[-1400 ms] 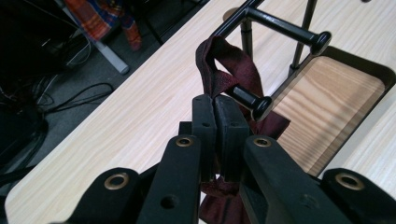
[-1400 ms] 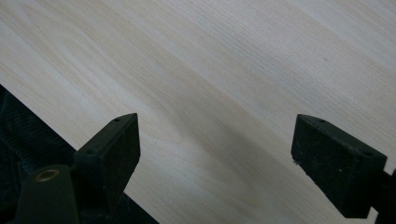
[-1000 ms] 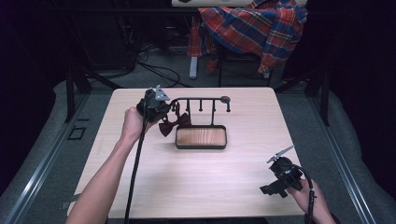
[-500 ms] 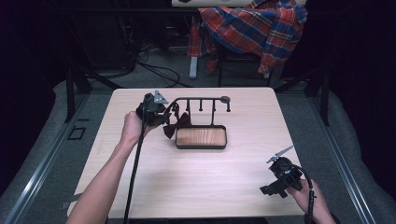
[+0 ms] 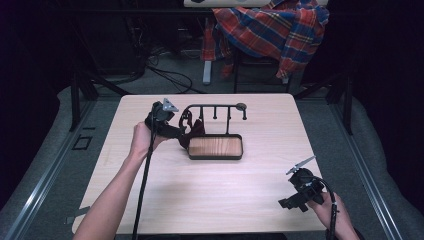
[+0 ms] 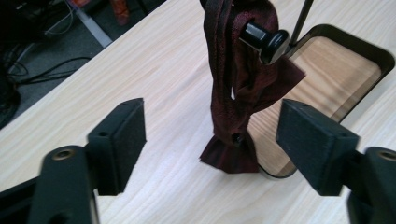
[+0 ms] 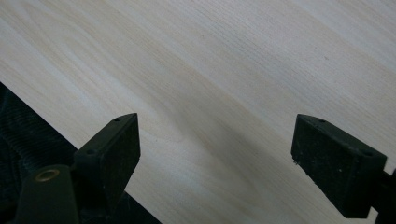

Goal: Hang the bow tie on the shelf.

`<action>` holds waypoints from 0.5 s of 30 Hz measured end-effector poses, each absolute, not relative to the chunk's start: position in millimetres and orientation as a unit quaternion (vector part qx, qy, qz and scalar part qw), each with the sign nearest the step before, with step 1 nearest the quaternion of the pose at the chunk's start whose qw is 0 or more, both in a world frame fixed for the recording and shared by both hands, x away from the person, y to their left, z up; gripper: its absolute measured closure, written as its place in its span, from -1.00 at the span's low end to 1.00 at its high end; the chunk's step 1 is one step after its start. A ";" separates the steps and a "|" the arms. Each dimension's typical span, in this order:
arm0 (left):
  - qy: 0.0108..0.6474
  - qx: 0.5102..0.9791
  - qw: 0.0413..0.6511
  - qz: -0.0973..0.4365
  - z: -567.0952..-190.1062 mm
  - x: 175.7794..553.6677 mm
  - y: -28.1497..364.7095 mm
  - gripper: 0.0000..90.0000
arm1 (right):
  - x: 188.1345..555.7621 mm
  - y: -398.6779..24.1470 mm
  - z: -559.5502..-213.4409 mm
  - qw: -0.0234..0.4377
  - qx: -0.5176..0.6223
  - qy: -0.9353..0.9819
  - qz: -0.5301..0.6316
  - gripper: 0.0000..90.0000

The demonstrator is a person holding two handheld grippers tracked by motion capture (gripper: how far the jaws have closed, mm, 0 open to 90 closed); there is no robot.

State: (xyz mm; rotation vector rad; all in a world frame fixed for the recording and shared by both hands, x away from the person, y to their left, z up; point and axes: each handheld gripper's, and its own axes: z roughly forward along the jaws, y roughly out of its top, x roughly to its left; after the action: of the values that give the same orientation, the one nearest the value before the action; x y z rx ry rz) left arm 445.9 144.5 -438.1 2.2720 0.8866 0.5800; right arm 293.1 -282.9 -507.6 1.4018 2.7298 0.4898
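Observation:
A dark red cloth tie [image 5: 193, 131] hangs from the left end peg [image 6: 265, 39] of a black rack [image 5: 215, 106], which stands over a wood-bottomed tray [image 5: 216, 148]. The tie's [image 6: 232, 93] lower end rests on the table by the tray's corner [image 6: 336, 74]. My left gripper [image 5: 180, 135] sits just left of the rack. Its jaws have just been opening. In the left gripper view the left gripper [image 6: 217, 128] is open, with the tie ahead between the pads and touching neither. My right gripper [image 5: 287, 203] is open over bare table near the front right corner, and the right gripper [image 7: 215, 140] holds nothing.
A plaid shirt [image 5: 272, 30] is draped over a chair behind the table. Cables [image 5: 165, 75] lie on the floor at the back left. The light wooden table [image 5: 215, 195] has bare surface in front of the tray.
The left gripper's jaws have opened off the dark red tie and the hand has drawn back slightly to the left. The tie stays hanging on the peg. The right hand has not moved.

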 end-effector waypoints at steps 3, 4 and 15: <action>0.345 0.856 0.319 0.217 -436.1 443.8 147.0 -0.60 | 292.8 -282.3 -507.8 0.016 0.452 0.877 0.163 -0.66; 0.348 0.854 0.322 0.216 -435.0 442.7 148.2 -0.63 | 292.7 -282.2 -507.8 0.016 0.452 0.877 0.164 -0.66; 0.375 0.839 0.335 0.209 -421.4 420.4 161.6 -0.84 | 291.9 -281.7 -507.8 0.023 0.450 0.878 0.161 -0.66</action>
State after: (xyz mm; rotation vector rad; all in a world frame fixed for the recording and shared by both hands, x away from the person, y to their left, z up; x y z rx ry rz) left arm 420.4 161.6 -421.4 2.1877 0.9780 0.5453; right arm 291.9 -281.7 -507.8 1.3924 2.7200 0.4978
